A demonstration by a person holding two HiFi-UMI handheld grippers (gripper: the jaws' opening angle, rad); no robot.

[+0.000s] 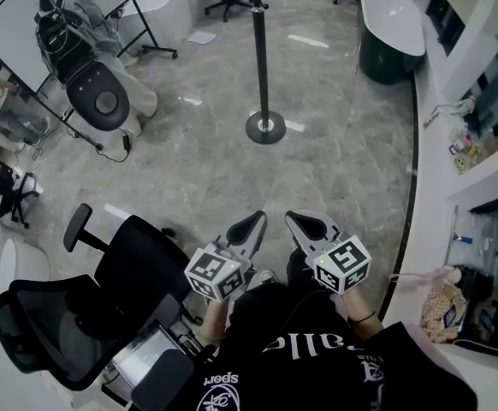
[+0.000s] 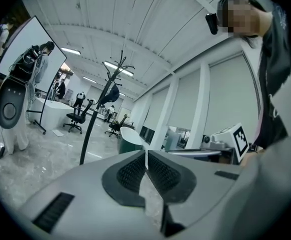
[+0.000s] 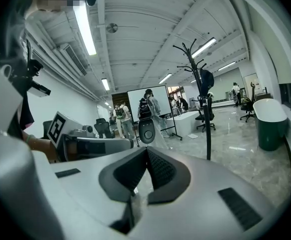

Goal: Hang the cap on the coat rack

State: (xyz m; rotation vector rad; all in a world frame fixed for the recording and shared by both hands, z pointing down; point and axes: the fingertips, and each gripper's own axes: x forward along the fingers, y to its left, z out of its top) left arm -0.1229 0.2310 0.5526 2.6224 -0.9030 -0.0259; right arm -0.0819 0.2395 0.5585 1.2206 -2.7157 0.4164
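Dark cap [image 3: 207,78], probably soft and light, seems hung on rack [image 3: 206,124]; grip its brim. Left gripper [image 2: 146,154], right gripper [image 3: 146,151]: jaws together, empty.

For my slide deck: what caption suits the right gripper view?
Shut, empty right gripper facing a tall black coat rack with a dark cap hung on it.
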